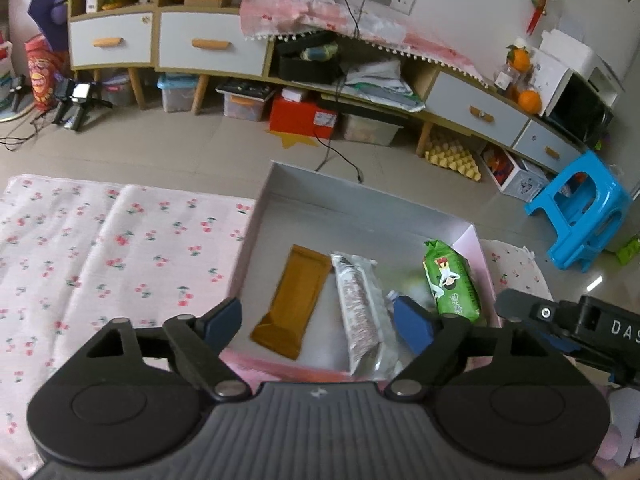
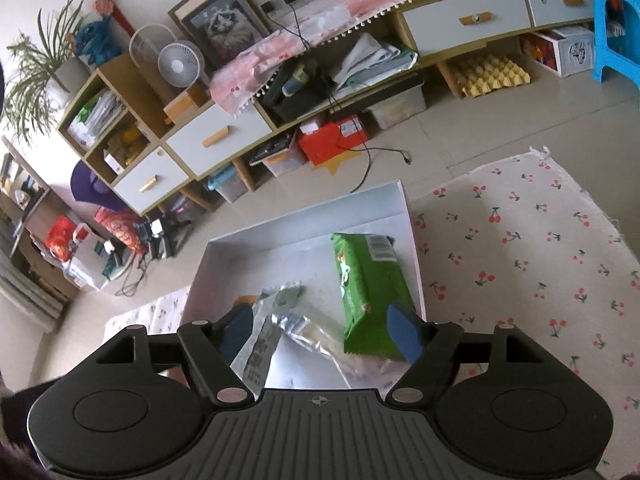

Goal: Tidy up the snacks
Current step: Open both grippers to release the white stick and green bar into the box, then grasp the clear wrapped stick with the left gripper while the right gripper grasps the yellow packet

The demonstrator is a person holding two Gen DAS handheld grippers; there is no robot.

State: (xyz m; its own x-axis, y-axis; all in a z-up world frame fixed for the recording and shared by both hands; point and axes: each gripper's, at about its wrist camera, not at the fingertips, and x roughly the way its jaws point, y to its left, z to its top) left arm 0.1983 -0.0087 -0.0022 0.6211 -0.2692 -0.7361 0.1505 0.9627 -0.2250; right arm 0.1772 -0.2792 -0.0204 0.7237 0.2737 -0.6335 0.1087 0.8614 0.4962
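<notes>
Snacks: brown bar (image 1: 294,300), silver pack (image 1: 358,312) and green pack (image 1: 452,282) lie side by side in the white box (image 1: 340,200), long axes running away from the fingers.
Left gripper (image 1: 320,326): fingers wide, empty, above brown bar and silver pack.
Right gripper (image 2: 320,330): fingers wide, empty, nearer the green pack.
Surround: cherry-print cloth (image 1: 120,248).

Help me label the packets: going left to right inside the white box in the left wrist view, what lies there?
Orange-brown packet → silver packet → green packet, all lying flat in the white box.
</notes>
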